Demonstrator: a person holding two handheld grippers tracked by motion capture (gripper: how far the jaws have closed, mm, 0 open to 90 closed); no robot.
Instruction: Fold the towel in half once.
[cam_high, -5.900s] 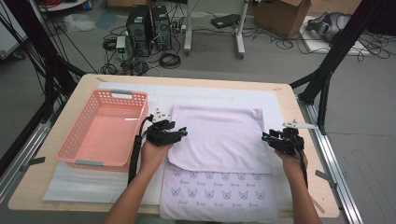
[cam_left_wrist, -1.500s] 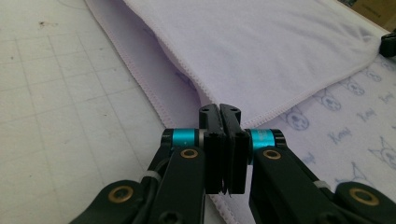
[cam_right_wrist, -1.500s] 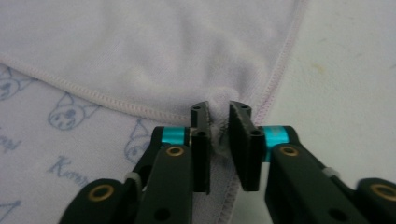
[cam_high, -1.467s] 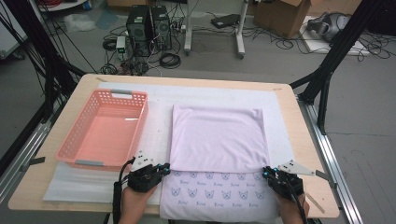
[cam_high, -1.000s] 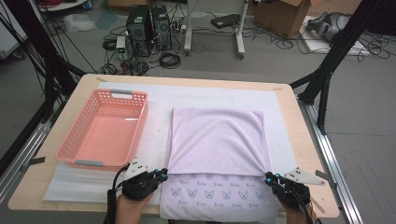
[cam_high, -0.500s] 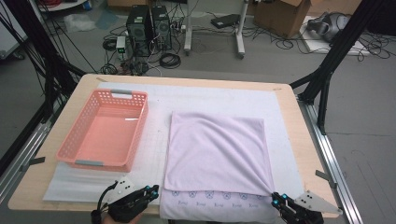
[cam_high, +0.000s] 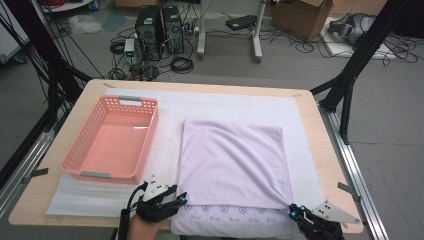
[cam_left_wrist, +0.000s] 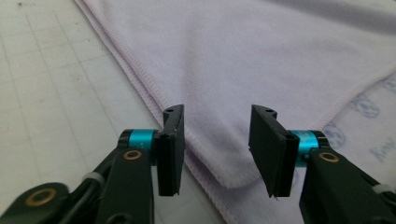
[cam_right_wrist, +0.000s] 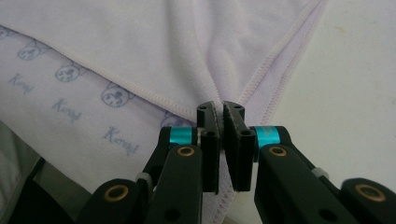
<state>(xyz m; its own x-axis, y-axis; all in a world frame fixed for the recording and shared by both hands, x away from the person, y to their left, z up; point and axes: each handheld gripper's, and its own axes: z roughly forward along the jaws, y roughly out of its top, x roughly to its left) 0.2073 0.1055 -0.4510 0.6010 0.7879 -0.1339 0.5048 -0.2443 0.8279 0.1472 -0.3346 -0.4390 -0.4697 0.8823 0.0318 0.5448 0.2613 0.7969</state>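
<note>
The work in hand is folding a lilac towel (cam_high: 232, 162) on the bench (cam_high: 320, 145), and it looks about midway. The towel lies flat on a white foam mat (cam_high: 165, 145), its top layer already brought over toward the person so that only a strip of the printed side (cam_high: 235, 214) shows along the near edge.

The right gripper (cam_right_wrist: 221, 112) has its jaws pressed together on the towel's near corner, where the stitched hems meet; the cloth puckers into a ridge running away from the jaws. In the high view the right gripper (cam_high: 295, 212) sits at the towel's near right corner.

The left gripper (cam_left_wrist: 217, 122) stands spread, with the folded corner of the towel (cam_left_wrist: 280, 51) lying between and just under its jaws, not pinched. In the high view the left gripper (cam_high: 172, 200) is just beside the towel's near left corner.

So one fold seems laid, one corner let go and the other not yet. Left to do, by the look of it: release the right corner, perhaps fold again, and put the towel in the pink basket (cam_high: 115, 142), which stands beyond the left gripper, well apart from the right.
</note>
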